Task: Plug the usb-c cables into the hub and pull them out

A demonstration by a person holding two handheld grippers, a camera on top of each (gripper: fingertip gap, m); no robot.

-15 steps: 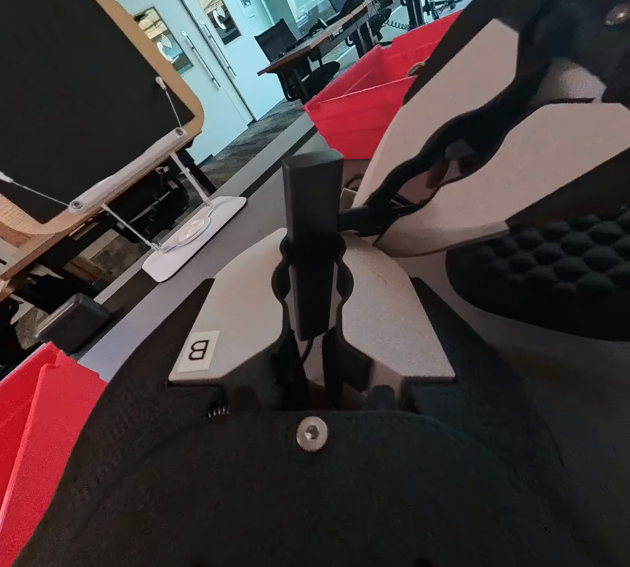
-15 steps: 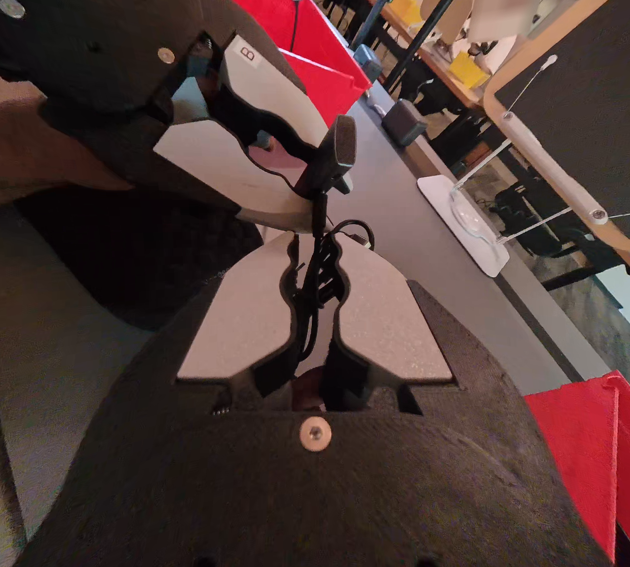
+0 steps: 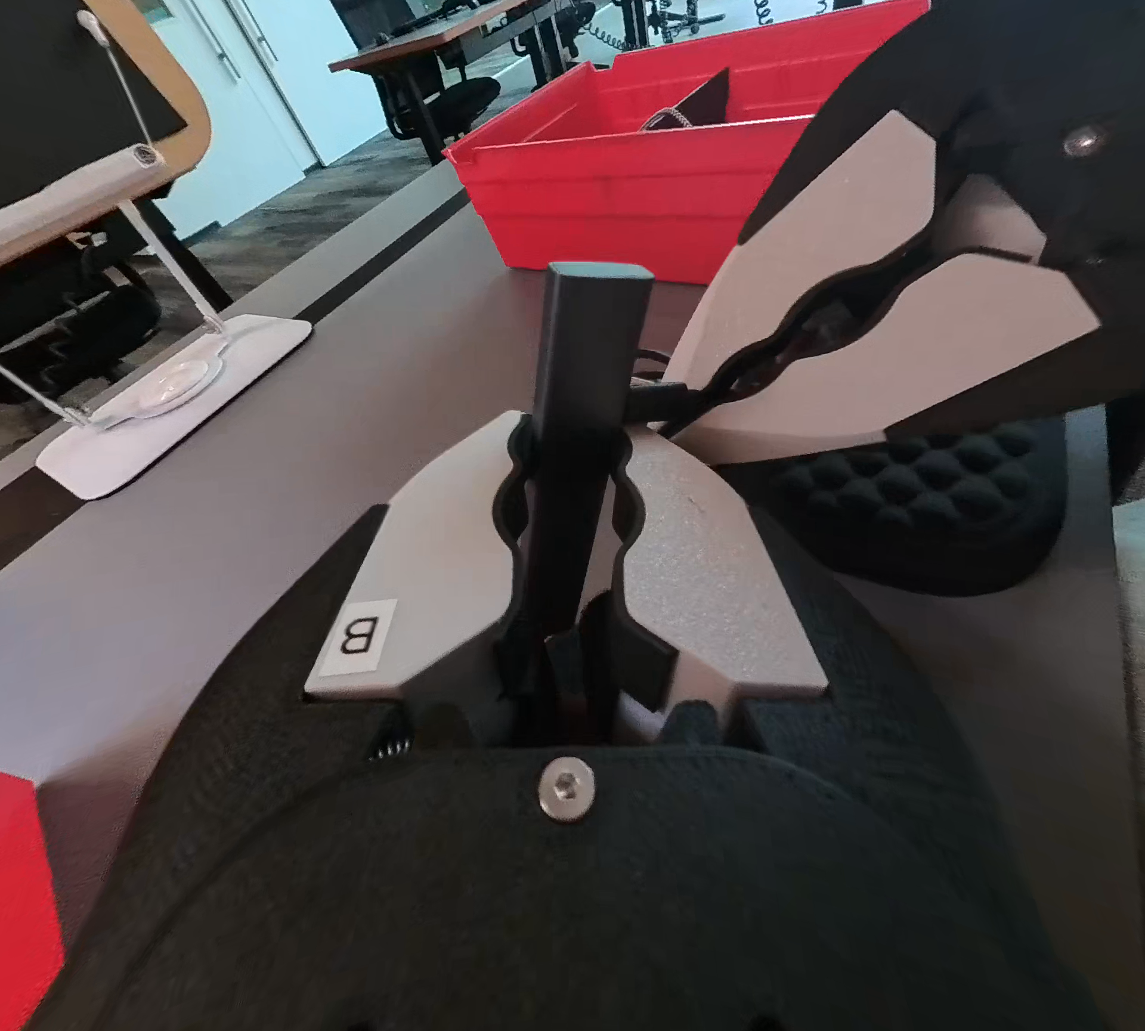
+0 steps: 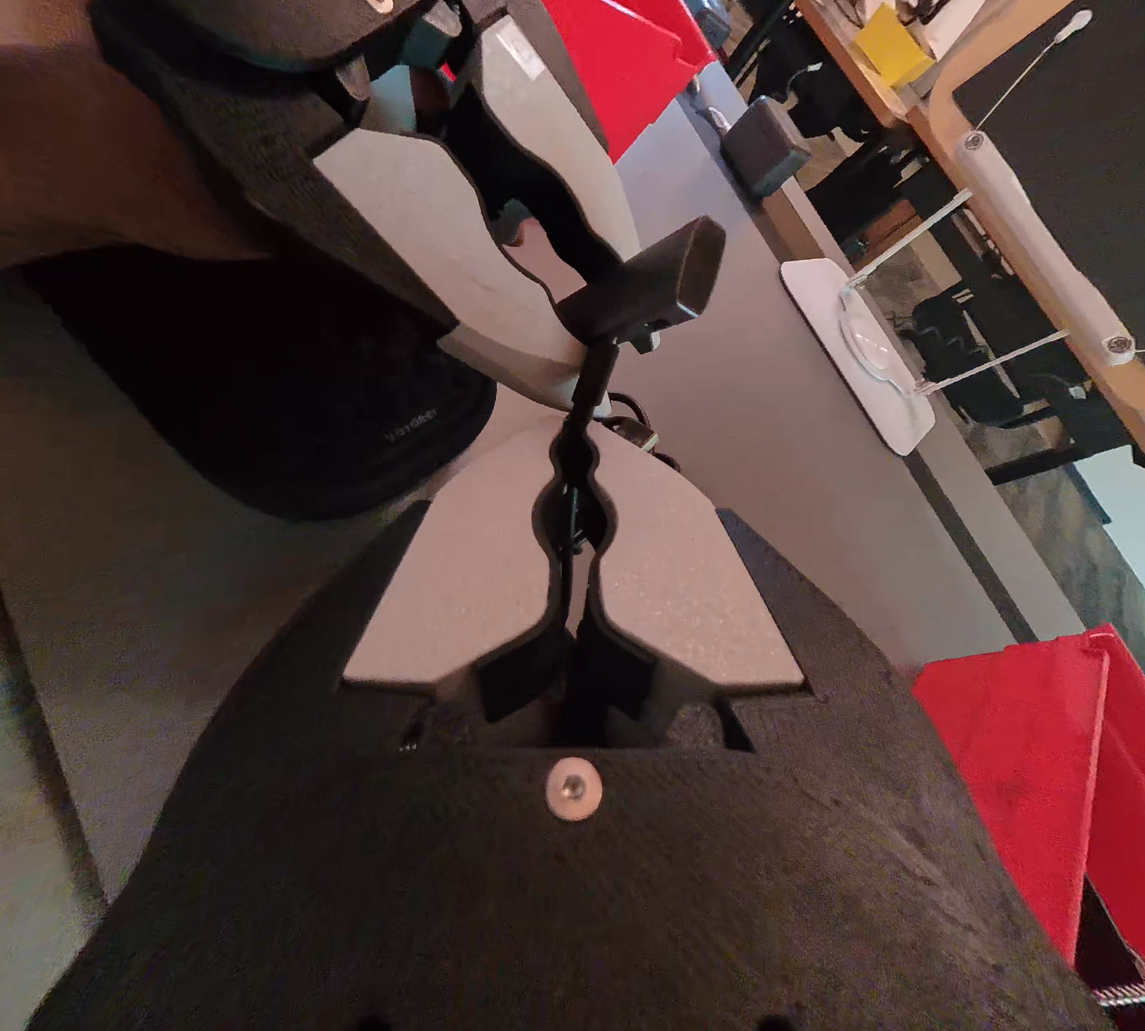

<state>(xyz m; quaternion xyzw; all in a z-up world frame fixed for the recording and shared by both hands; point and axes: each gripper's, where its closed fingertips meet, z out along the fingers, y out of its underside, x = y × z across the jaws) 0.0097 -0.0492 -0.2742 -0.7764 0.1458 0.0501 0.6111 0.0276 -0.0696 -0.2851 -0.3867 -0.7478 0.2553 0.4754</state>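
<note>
The left tool [image 3: 567,447] is clenched on the hub [image 3: 588,344], a dark slim bar standing up out of the notched gap between its grey fingers [image 3: 452,561], its square top end free in the air above the surface [image 3: 260,505]. From the right comes the right tool [image 4: 573,443], jaws drawn tight on a thin black usb-c cable [image 4: 567,512]; its plug [image 3: 657,400] sits against the hub's side just above the left tool's fingertips. From the right wrist view the same plug [image 4: 595,375] runs up into the underside of the hub [image 4: 657,282], which lies tilted across that frame. I cannot tell whether it is fully seated. The two tools are nose to nose, nearly touching, so there is very little room between them.

Under the right tool lies a black dimpled pad [image 3: 917,512], close below its lower finger. A loose loop of cable with a metal-tipped plug [image 4: 638,431] lies just beyond the fingertips. Farther back a red bin [image 3: 619,183] stands square on the surface, well behind the hub. To the left, a white stand base [image 3: 179,394] rests near the surface's far edge, with open dark tabletop between it and the tools. A corner of another red bin [image 3: 25,902] shows at the lower left.
</note>
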